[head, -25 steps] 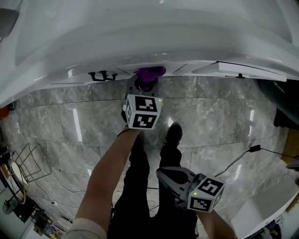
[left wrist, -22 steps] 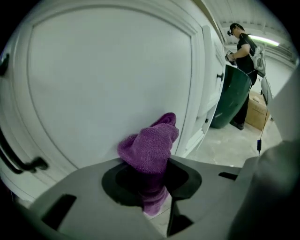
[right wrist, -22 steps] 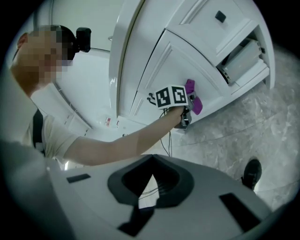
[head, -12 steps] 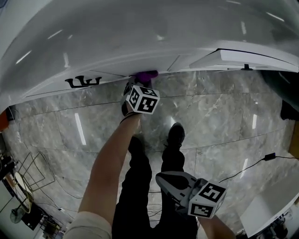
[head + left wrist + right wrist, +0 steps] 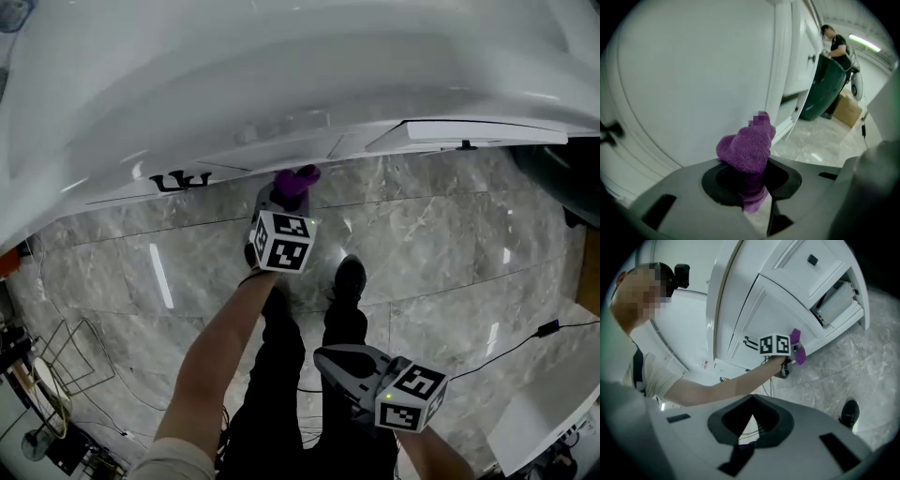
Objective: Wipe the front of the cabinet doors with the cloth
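Evidently I was mid-wipe: my left gripper (image 5: 287, 199) had its jaws clamped on the one purple cloth (image 5: 746, 149), its wad close against the white cabinet door (image 5: 689, 79) low down. I could not judge how much front was done. My right gripper (image 5: 330, 357), second of two, hung back with jaws together and empty; I counted one black handle (image 5: 182, 178) and one open panel (image 5: 469, 137).

Grey marble floor (image 5: 441, 244) lies under the left fingers (image 5: 267, 197). Well beyond them, to their right, stands a dark green bin (image 5: 825, 89) with a person in black (image 5: 836, 44) at it and a cardboard box (image 5: 847, 110) just beside.
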Action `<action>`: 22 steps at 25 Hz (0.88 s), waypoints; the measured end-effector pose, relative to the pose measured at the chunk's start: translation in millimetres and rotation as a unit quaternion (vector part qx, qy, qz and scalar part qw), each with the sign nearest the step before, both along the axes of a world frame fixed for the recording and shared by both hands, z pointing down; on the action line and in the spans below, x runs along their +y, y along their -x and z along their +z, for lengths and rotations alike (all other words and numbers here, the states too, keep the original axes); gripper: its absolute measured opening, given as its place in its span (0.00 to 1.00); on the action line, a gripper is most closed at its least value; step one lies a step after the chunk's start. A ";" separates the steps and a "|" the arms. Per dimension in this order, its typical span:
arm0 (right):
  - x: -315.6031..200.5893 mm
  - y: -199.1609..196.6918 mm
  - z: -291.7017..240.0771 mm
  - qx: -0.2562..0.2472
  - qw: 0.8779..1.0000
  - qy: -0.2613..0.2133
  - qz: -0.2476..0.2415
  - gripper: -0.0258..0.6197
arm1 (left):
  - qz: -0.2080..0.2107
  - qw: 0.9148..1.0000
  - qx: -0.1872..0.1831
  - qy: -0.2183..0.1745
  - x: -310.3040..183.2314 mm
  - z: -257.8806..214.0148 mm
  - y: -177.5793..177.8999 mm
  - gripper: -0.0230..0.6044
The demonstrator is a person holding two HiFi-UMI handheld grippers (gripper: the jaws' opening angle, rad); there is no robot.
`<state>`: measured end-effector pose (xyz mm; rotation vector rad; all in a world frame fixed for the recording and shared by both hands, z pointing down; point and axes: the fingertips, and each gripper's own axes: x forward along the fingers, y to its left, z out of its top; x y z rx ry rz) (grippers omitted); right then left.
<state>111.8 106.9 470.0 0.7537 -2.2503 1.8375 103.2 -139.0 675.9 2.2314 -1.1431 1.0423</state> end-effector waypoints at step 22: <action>-10.3 -20.8 -34.8 -0.006 1.000 -0.002 0.014 0.05 | 0.034 0.984 0.089 -0.151 -41.1 -233.1 -94.5 0.22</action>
